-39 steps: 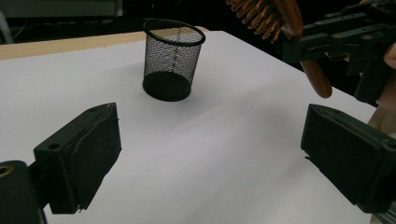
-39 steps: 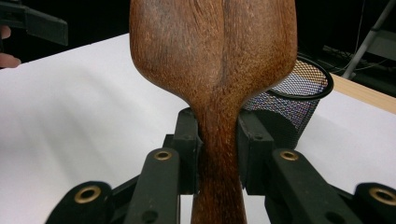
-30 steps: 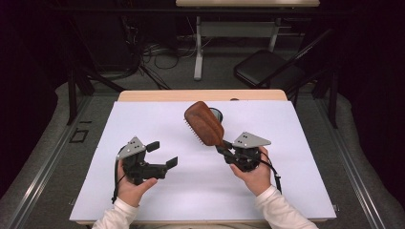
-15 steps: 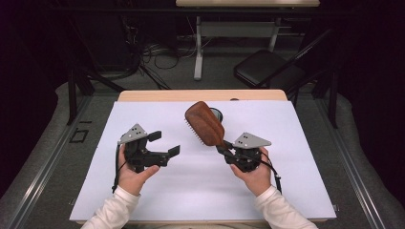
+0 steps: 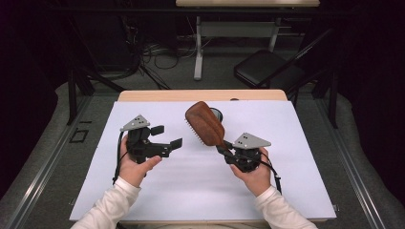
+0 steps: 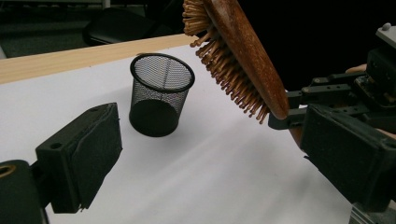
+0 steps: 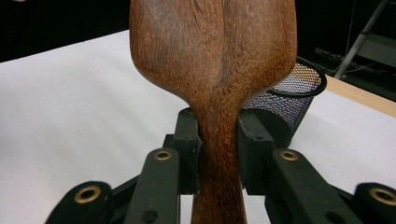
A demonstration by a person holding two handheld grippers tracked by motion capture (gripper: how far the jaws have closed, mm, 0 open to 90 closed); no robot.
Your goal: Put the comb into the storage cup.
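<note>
High view: white sheet (image 5: pixel 191 191) covers the table (image 5: pixel 157 95). Right gripper (image 5: pixel 228 151) is held above the sheet, right of centre, jaws pinching the handle of a wooden hairbrush (image 5: pixel 205 124). The brush head slants up and away to the far left, bristles facing left. A black mesh cup (image 5: pixel 217 113) stands on the sheet just behind the brush head, mostly hidden by it. Left gripper (image 5: pixel 168 137) is held left of centre, jaws spread, nothing between them, aimed right toward the brush. The two grippers are apart.

Left gripper view: its own two black jaws stand wide at the picture's lower corners, empty gap between. Mesh cup (image 6: pixel 161 95) upright on the sheet beyond, open at the top. Hairbrush (image 6: pixel 236 56) hangs tilted above and beside the cup, bristles downward, clear of the rim.

Right gripper view: both pads (image 7: pixel 189 149) press the brush handle (image 7: pixel 218 154) from either side. Cup rim (image 7: pixel 303 81) shows behind the brush head, to the right.
</note>
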